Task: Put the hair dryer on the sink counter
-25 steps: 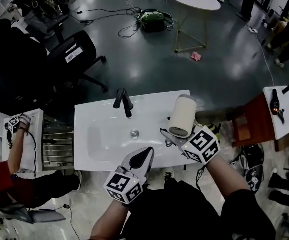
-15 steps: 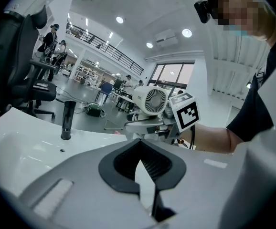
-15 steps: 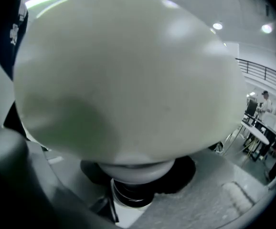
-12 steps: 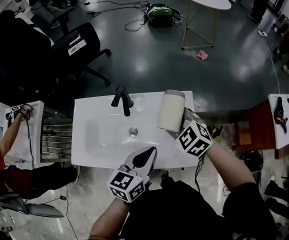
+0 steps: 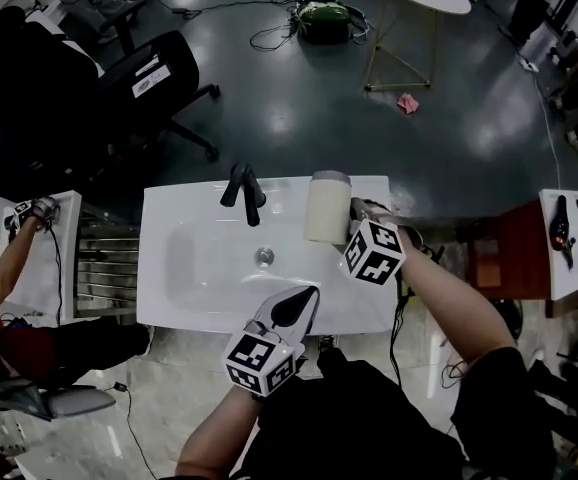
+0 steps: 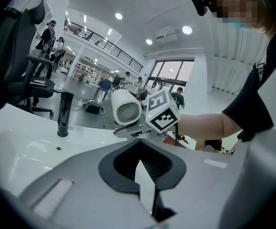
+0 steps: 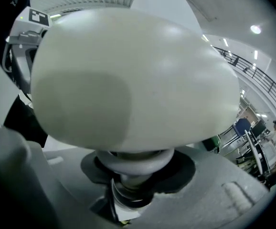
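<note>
My right gripper (image 5: 350,231) is shut on the handle of the cream hair dryer (image 5: 327,208) and holds it above the back right part of the white sink counter (image 5: 199,298). The dryer's barrel points away from me. In the right gripper view the dryer body (image 7: 133,80) fills the frame, and its handle neck sits between the jaws of the right gripper (image 7: 131,187). My left gripper (image 5: 291,311) hovers at the counter's front edge, shut and empty. In the left gripper view the left gripper (image 6: 139,144) points toward the dryer (image 6: 126,107).
A black faucet (image 5: 244,193) stands at the counter's back, left of the dryer, with the drain (image 5: 264,257) in the basin. A black office chair (image 5: 139,88) stands back left. A person (image 5: 14,268) works at a small table on the left. A reddish stand (image 5: 514,248) is on the right.
My right gripper has carried the dryer left and farther back over the counter. My left gripper has stayed at the front edge.
</note>
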